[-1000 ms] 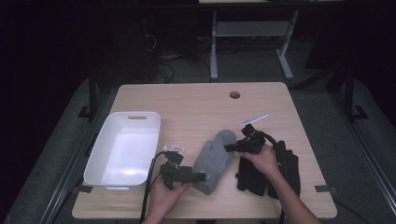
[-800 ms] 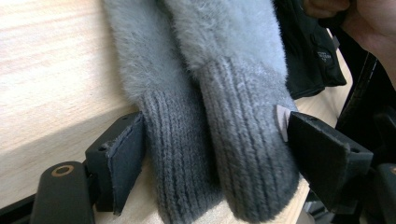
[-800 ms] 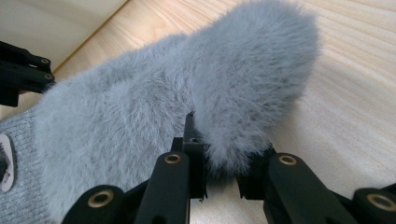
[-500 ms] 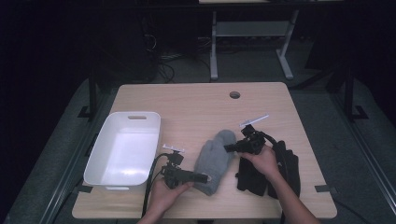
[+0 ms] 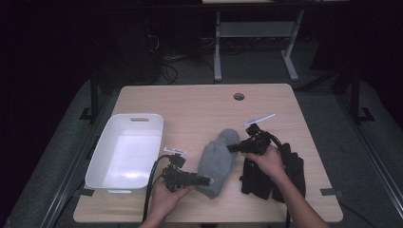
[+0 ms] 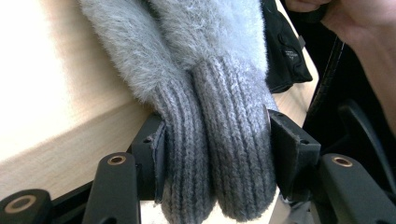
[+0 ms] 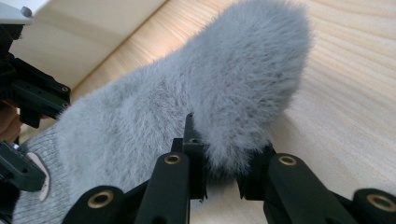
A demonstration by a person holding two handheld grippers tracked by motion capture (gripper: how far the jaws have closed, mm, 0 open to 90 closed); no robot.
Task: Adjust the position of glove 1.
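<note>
A pair of grey fuzzy mittens (image 5: 218, 159) lies stacked on the wooden table (image 5: 199, 109), knitted cuffs toward the front edge. My left gripper (image 5: 206, 180) comes in from the left at the cuffs. Its jaws have just been closing, and in the left gripper view both pads (image 6: 152, 154) press on the two ribbed cuffs (image 6: 219, 140). My right gripper (image 5: 231, 148) reaches the mittens' right side. In the right gripper view it (image 7: 224, 163) is shut on a fuzzy lobe of the mitten (image 7: 187, 102).
A white plastic tray (image 5: 107, 156) stands at the left of the table. Black gloves (image 5: 273, 175) lie under the right forearm, right of the mittens. A cable hole (image 5: 239, 96) sits near the far edge.
The left gripper's jaws have drawn in around the mitten cuffs. The right hand and the mittens have stayed where they were.
</note>
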